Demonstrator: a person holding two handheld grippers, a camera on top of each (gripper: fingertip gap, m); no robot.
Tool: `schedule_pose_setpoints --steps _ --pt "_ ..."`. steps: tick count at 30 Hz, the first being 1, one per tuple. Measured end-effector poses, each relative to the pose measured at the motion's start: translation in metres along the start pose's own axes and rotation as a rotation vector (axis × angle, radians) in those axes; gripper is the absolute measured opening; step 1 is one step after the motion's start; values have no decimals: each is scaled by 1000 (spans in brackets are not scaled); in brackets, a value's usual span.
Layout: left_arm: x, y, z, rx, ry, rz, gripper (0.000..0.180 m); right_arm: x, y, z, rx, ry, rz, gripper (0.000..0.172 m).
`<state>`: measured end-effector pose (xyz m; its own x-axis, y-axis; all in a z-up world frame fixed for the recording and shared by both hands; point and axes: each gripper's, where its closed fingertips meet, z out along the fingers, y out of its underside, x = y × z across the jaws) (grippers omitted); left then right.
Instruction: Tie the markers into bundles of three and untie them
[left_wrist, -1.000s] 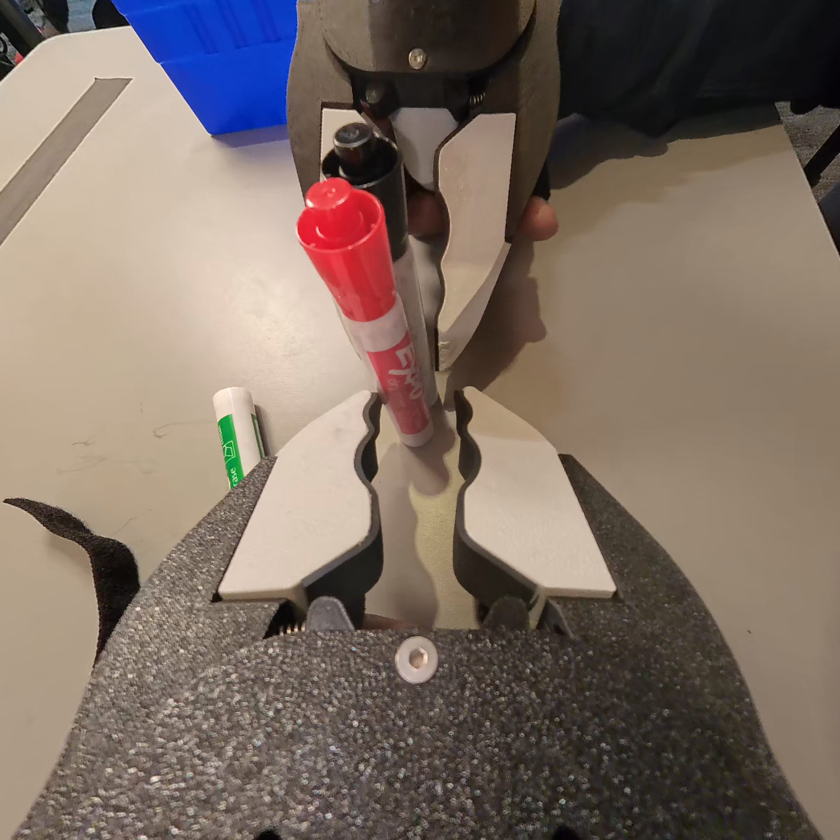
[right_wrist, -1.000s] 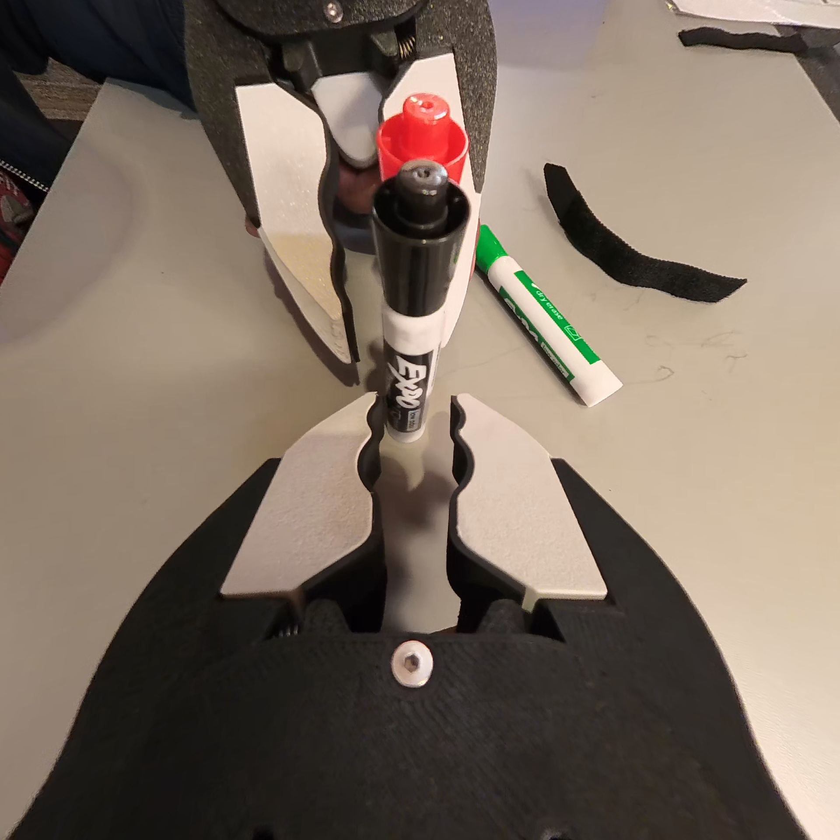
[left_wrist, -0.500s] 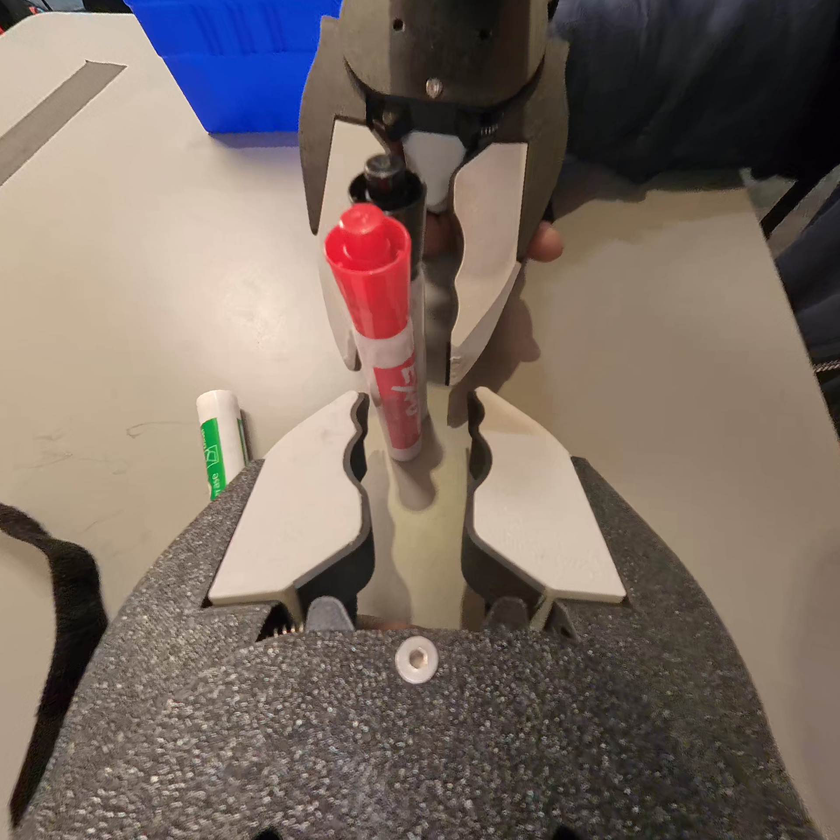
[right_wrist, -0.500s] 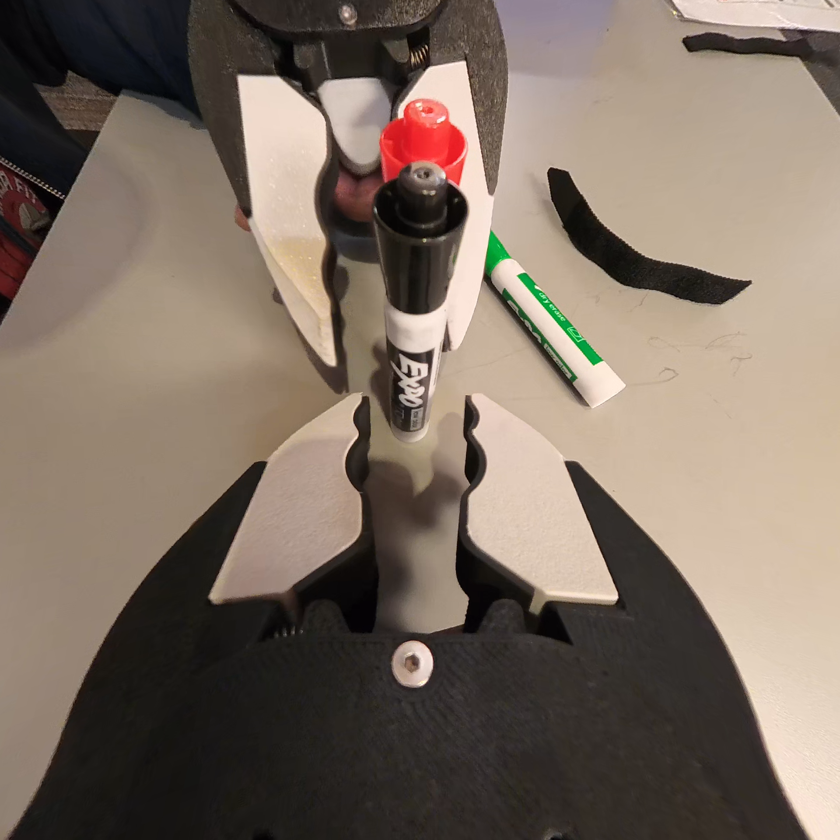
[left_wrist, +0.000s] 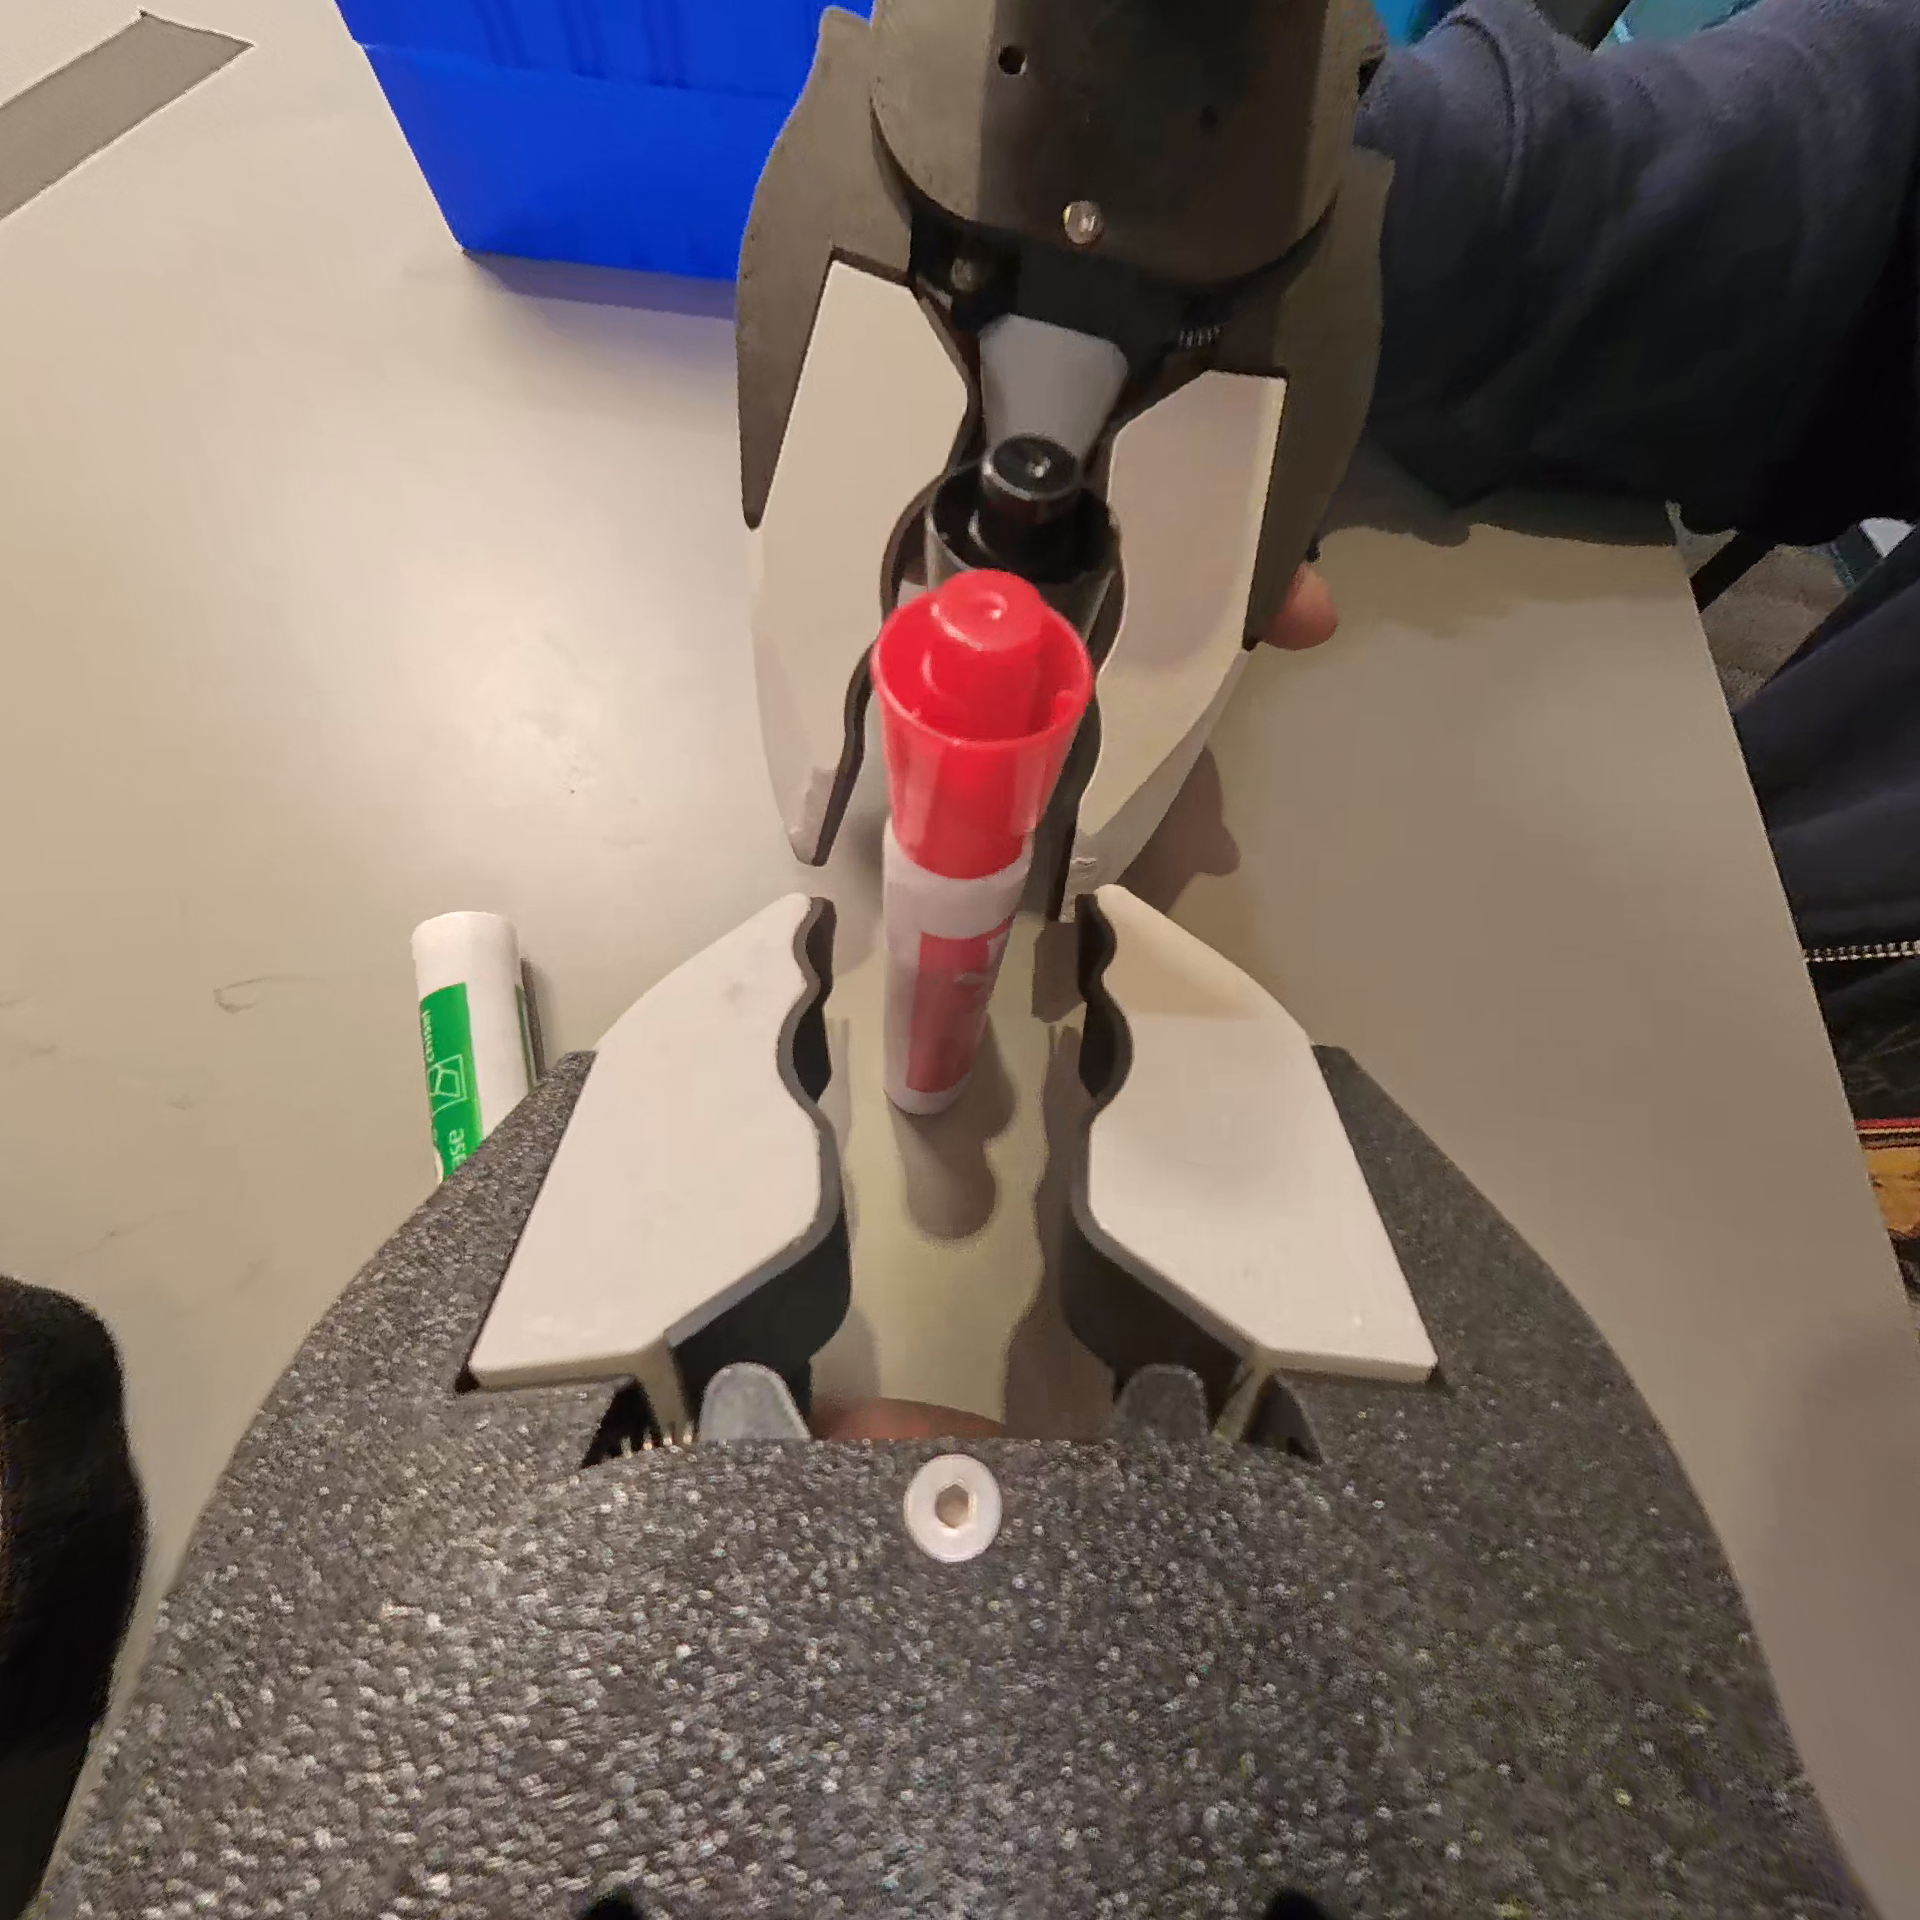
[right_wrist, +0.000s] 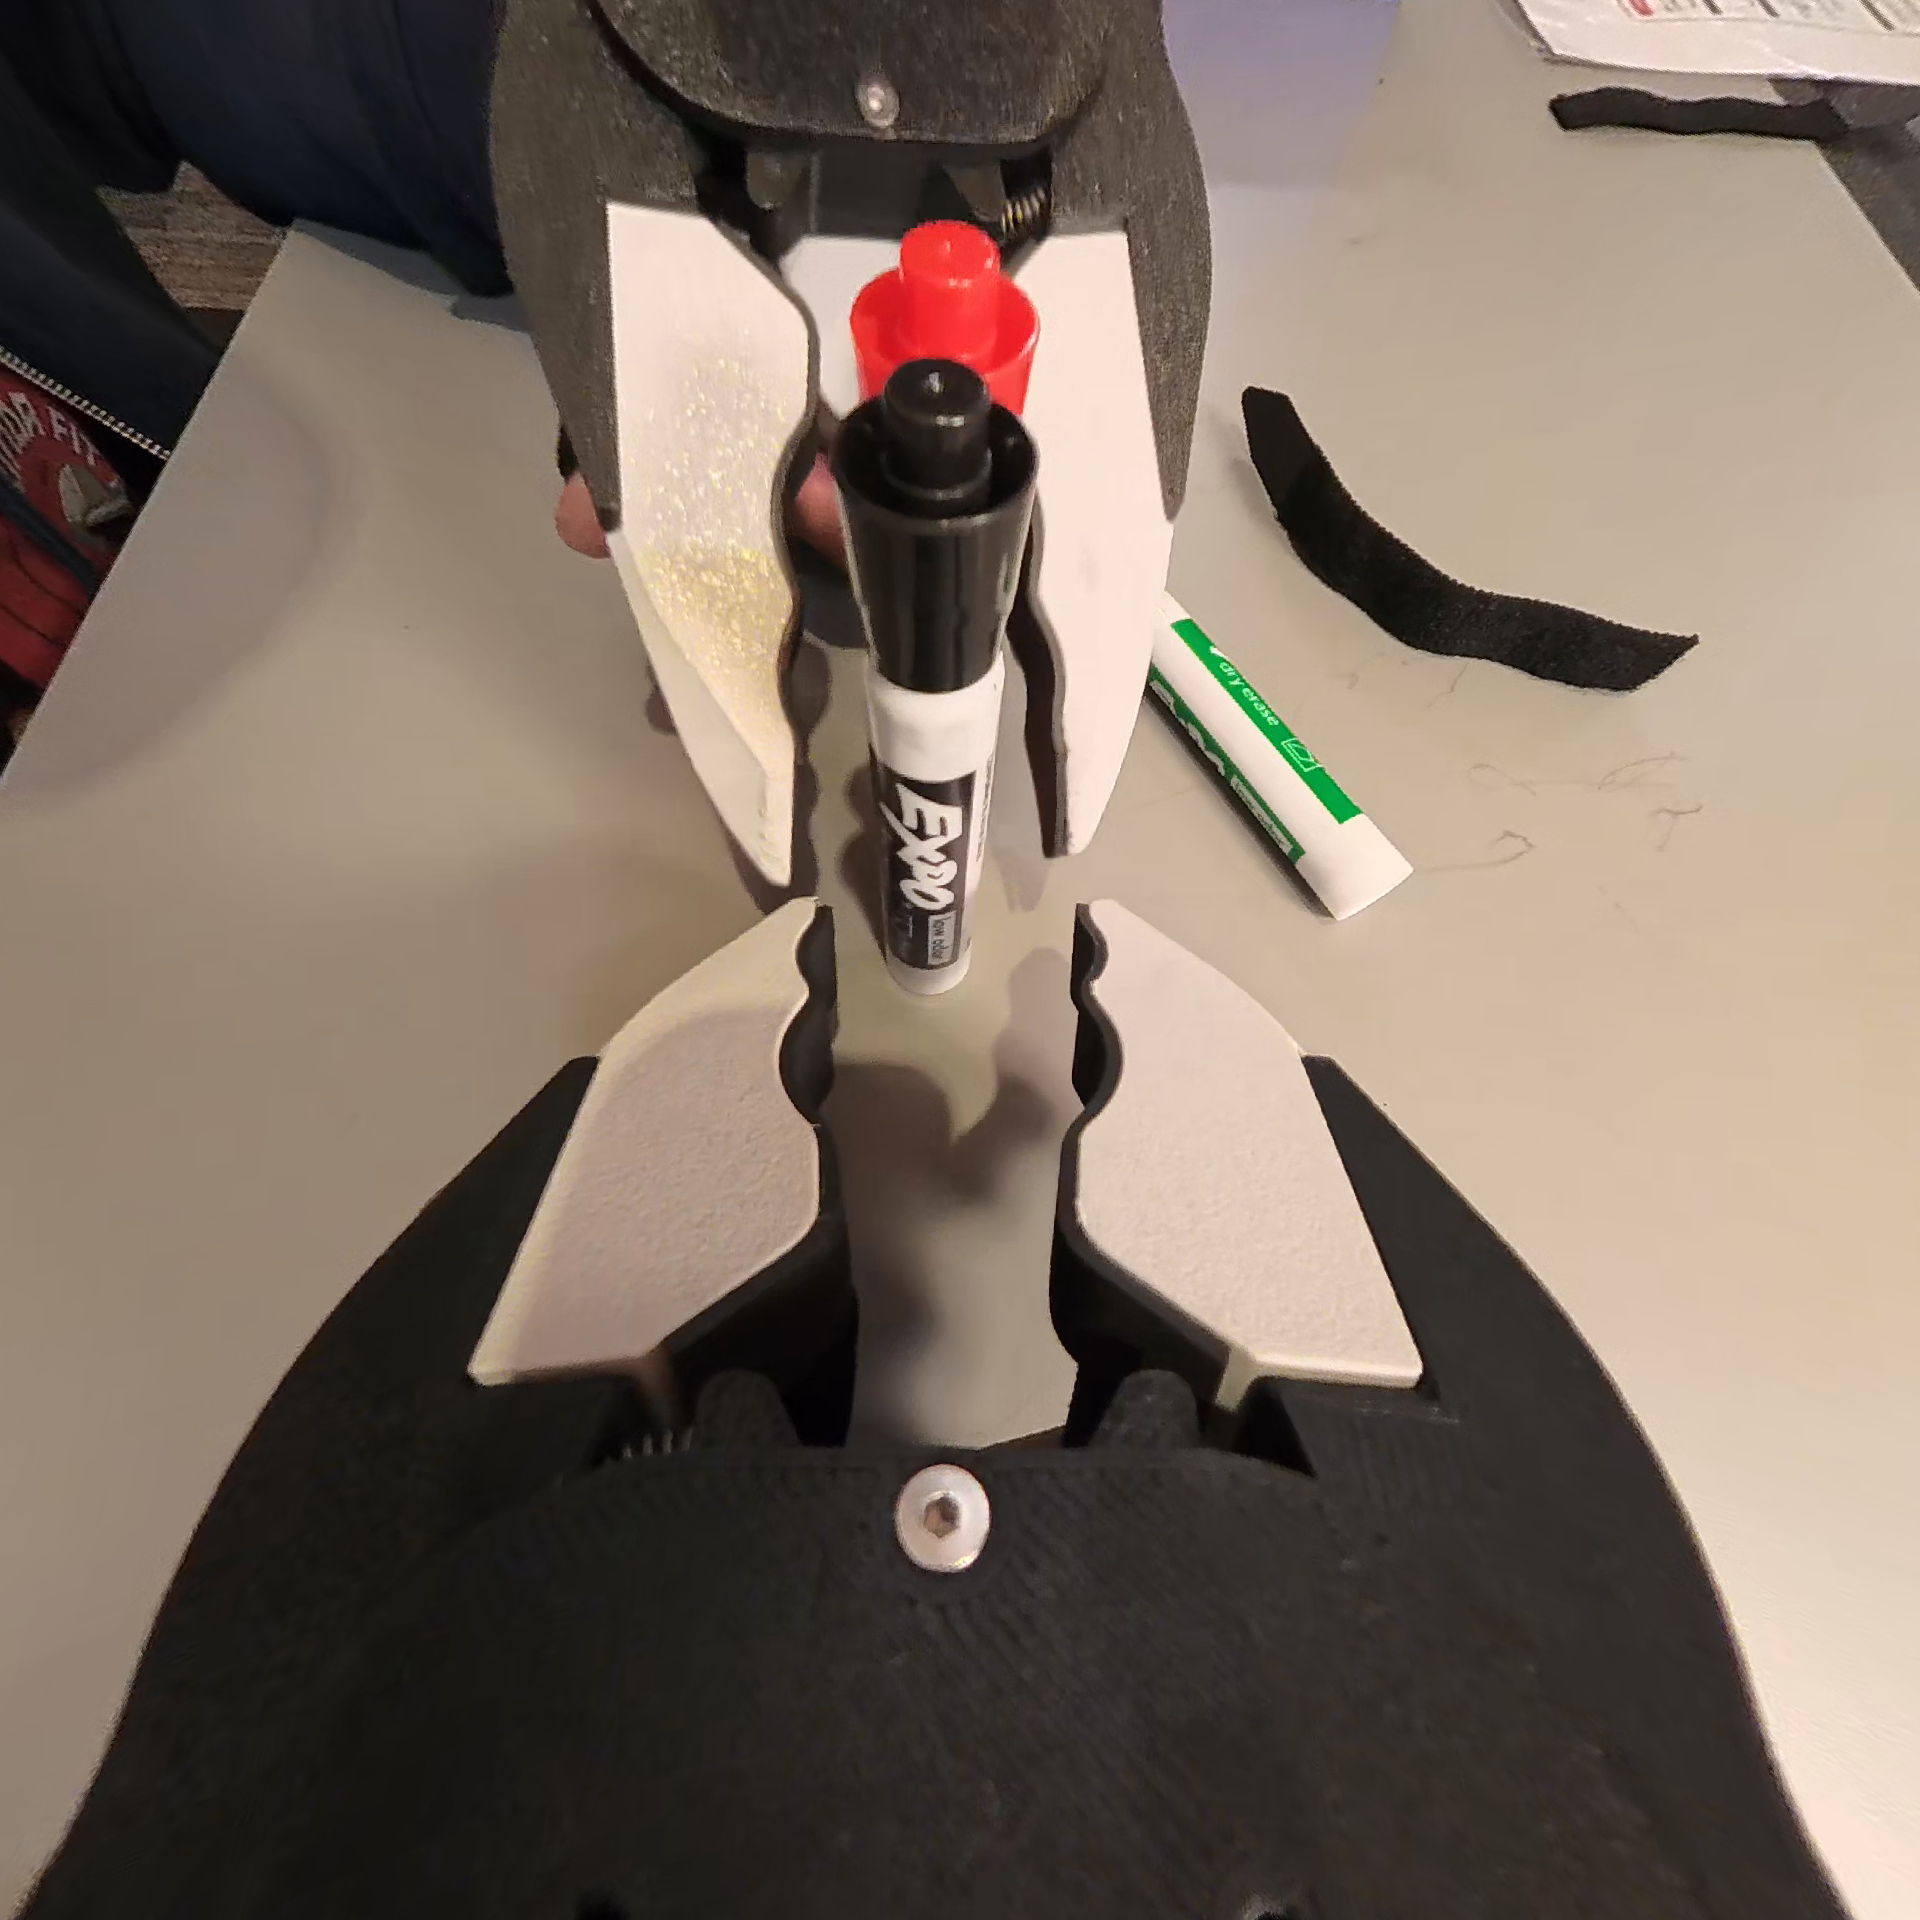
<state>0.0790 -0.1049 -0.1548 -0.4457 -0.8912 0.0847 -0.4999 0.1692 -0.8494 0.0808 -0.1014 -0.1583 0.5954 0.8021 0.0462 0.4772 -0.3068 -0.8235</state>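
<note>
Here I have both grippers facing each other across the pale grey bench (right_wrist: 312, 935), tips nearly meeting. My left gripper (left_wrist: 951, 914) stands spread, and the red-capped white marker (left_wrist: 961, 831) rises upright between its fingers with a gap on each side, base on the bench. My right gripper (right_wrist: 951, 914) is likewise released; the black-capped white marker (right_wrist: 935, 727) stands upright just past its tips, close to one finger, and I cannot tell whether they touch. The two markers stand side by side. A green-labelled white marker (right_wrist: 1278, 769) lies flat just beside the left gripper, with a black fabric strap (right_wrist: 1455, 582) near it. A blue plastic bin (left_wrist: 582, 125) sits at the far edge.
</note>
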Motion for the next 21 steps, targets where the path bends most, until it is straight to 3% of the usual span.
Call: schedule_pose_setpoints --steps 1,21 --pt "0 0 1 -8 0 8 46 0 0 0 1 -1 -1 43" --pt "-2 -3 11 -21 12 27 47 -12 -16 -18 97 -104 -25 48"
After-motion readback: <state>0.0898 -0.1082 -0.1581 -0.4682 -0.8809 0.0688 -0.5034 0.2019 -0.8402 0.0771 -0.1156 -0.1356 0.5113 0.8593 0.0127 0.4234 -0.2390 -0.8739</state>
